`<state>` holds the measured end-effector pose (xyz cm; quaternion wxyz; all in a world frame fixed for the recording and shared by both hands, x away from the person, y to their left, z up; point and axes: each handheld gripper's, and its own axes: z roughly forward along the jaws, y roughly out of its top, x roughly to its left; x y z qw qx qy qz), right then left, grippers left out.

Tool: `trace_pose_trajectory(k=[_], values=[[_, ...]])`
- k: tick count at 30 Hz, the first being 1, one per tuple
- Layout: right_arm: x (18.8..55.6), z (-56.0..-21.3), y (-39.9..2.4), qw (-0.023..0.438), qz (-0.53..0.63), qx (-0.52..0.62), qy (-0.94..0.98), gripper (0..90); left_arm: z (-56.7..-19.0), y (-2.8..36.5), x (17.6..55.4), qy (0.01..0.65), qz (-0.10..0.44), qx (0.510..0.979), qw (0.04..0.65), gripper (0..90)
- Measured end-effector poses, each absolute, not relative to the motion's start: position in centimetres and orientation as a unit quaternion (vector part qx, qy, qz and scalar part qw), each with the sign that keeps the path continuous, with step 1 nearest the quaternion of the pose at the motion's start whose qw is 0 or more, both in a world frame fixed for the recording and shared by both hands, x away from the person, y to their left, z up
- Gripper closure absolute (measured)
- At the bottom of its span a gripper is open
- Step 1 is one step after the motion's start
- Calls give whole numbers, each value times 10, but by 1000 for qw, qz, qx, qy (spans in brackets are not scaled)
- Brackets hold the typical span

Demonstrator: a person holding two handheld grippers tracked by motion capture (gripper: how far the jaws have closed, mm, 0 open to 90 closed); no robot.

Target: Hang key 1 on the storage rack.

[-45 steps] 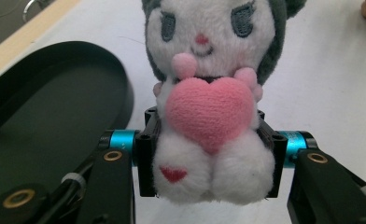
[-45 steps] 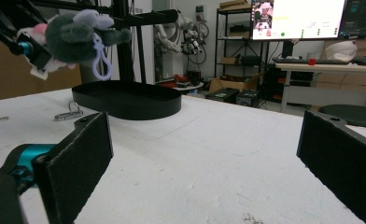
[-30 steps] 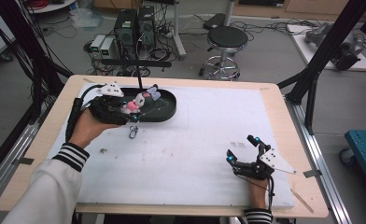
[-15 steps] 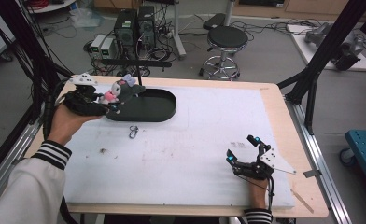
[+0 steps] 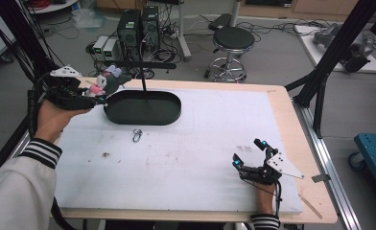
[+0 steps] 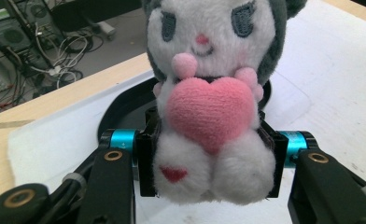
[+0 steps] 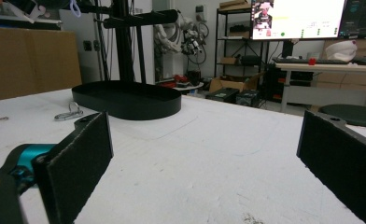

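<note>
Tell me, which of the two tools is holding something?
The left tool, raised beside the black tray, grips a plush toy; the right tool rests open.

Grey floor point(image 5: 272, 52) behind the wooden table point(image 5: 291, 120). Round black stool point(image 5: 233, 38) on a chrome base, just past the far edge. Computer towers point(image 5: 138, 28) and tangled cables point(image 5: 171, 38) on the floor. Black frame posts point(image 5: 337, 52) at right. Blue cart point(image 5: 375, 153) at far right. Lit monitor point(image 7: 298, 18) over a desk point(image 7: 321, 70).
</note>
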<state>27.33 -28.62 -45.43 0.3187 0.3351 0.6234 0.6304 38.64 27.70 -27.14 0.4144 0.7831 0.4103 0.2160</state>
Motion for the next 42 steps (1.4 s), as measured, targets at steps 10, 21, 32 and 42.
trace_pose_trajectory(k=[10, 21, 32, 42], values=[[273, -454, -286, 319, 630, 335, 624, 28, -268, 296, 403, 446, 228, 766, 403, 537], [274, -454, -286, 319, 632, 334, 623, 28, -271, 304, 415, 468, 228, 760, 388, 537], [274, -454, -286, 319, 631, 334, 623, 28, -270, 305, 432, 480, 231, 760, 372, 537], [274, -454, -286, 318, 631, 335, 623, 28, -274, 308, 438, 484, 226, 758, 375, 537]])
